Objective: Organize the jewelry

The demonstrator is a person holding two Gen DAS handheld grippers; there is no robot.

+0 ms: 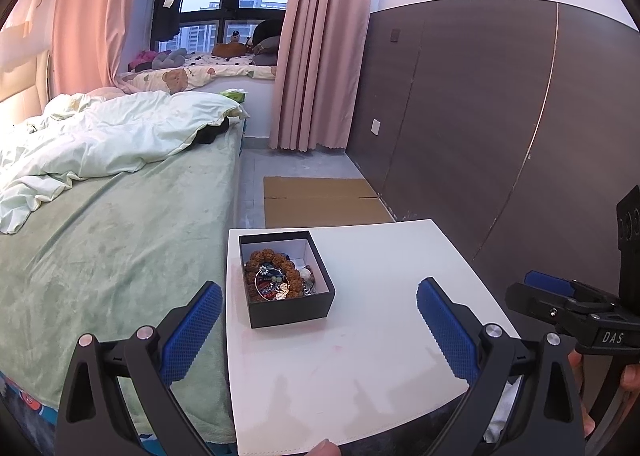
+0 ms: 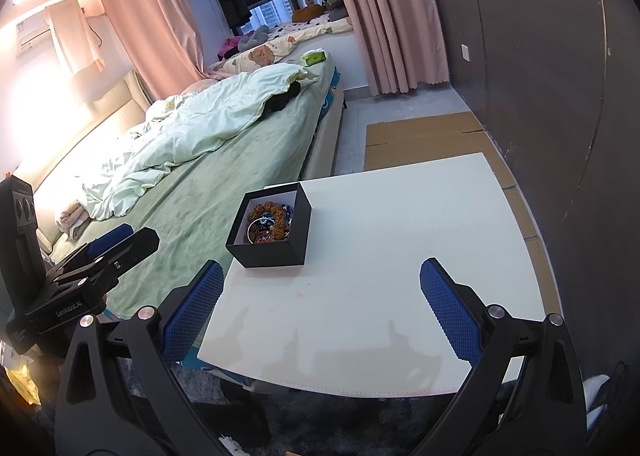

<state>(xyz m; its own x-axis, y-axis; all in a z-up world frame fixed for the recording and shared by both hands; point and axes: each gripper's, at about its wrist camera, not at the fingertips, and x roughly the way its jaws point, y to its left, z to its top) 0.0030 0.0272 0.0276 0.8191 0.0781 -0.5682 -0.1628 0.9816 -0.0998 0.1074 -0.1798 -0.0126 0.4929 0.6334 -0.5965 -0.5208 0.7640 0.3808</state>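
Left wrist view: the left gripper (image 1: pixel 318 336) hangs over the near part of the white table (image 1: pixel 400 336), its blue pads spread wide with nothing between them. The black box (image 1: pixel 286 280) sits ahead, at the table's far left corner next to the bed (image 1: pixel 120 236). Inside lies a tangle: a brown bead bracelet (image 1: pixel 276 268) ringed around a bangle and smaller pieces I cannot tell apart. The right gripper (image 1: pixel 552 292) shows at the right edge, off the table's side.

The rest of the tabletop is bare, so the job looks barely begun, or else everything is already in the box; I cannot tell which. If pieces are to come out, the bracelet is the sensible first pick, since it lies on top. Come straight down over the box, narrow the jaws enough to clear the walls, and pinch one arc of beads, not the whole ring. The box is light and may slide or lift; the other gripper could steady a wall.

Right wrist view: the right gripper (image 2: pixel 322 316) also stands wide apart and empty, above the table's near edge. The box (image 2: pixel 270 232) is ahead and to the left, well apart from the pads. The left gripper (image 2: pixel 120 244) sits over the bed side.
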